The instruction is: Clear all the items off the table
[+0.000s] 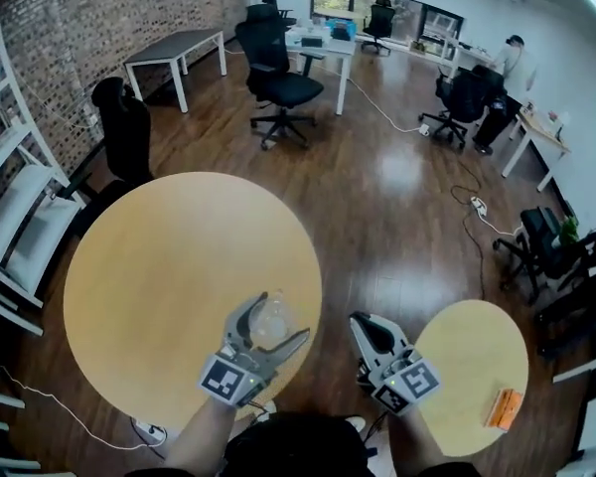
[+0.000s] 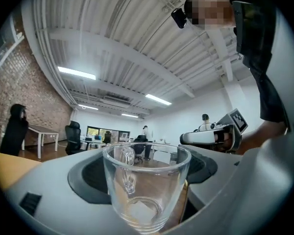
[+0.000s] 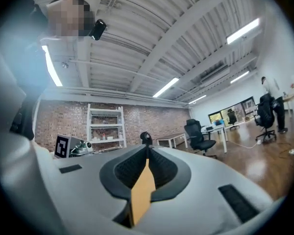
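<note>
Step in hand: removing the glass mug (image 2: 146,187). The left gripper (image 1: 277,319) has its fingers spread wide and grasping the mug's sides, at the near edge of the large round bench (image 1: 159,266). The right gripper (image 3: 147,146) has its fingers clenched on nothing.

Next, as I judge it: carry the mug clear, keeping it level. An orange item (image 1: 504,408) still lies on the small bench (image 1: 472,341).
</note>
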The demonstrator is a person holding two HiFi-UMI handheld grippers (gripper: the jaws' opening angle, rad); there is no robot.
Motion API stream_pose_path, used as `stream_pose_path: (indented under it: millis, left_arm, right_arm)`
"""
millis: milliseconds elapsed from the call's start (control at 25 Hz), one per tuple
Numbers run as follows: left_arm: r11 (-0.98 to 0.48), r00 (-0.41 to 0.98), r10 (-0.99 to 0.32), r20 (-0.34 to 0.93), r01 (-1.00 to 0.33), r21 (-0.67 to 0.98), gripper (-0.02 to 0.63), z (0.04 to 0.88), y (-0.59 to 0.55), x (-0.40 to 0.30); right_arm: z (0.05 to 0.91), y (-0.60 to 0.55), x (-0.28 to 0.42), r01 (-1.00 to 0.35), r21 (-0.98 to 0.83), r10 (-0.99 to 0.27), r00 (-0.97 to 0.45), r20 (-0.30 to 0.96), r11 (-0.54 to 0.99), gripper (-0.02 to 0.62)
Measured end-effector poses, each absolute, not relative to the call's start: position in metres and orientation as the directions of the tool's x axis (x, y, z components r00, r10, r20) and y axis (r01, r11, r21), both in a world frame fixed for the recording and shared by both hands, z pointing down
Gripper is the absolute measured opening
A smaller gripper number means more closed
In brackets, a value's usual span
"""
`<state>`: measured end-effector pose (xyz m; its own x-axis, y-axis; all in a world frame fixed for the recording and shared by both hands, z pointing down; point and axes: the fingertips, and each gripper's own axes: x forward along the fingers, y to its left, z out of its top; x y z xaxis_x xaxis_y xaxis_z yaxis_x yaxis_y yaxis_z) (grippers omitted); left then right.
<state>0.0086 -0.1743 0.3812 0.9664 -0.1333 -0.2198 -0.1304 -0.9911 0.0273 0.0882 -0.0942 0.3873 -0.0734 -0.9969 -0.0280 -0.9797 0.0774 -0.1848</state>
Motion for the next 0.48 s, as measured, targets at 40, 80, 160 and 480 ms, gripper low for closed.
stream_pose_path:
  millis: [40,80,160,480]
  left_arm:
    - [-0.986,0.962,-0.164,-0.216,-0.162,0.027,0.417,0.383,-0.187,-0.010]
    - [-0.981,0.958,-0.195,-0.210,-0.193,0.028,0.417,0.386,-0.199,-0.029]
    - [-0.966,0.946,-0.259,-0.198,-0.258,0.032,0.417,0.391,-0.223,-0.066]
    - [-0.833,0.821,-0.551,-0.150,-0.551,0.046,0.419,0.418,-0.296,-0.202]
  right_arm:
    - [0.389,-0.112,0.072,-0.976,-0.188,-0.994,-0.108,-0.027,0.111,0.018]
    - [0.392,-0.128,0.055,-0.971,-0.190,-0.990,-0.141,-0.024,0.143,0.018]
    - [0.398,-0.158,0.024,-0.959,-0.194,-0.978,-0.208,-0.016,0.208,0.018]
    - [0.413,-0.243,-0.086,-0.864,-0.208,-0.880,-0.474,0.037,0.458,0.018]
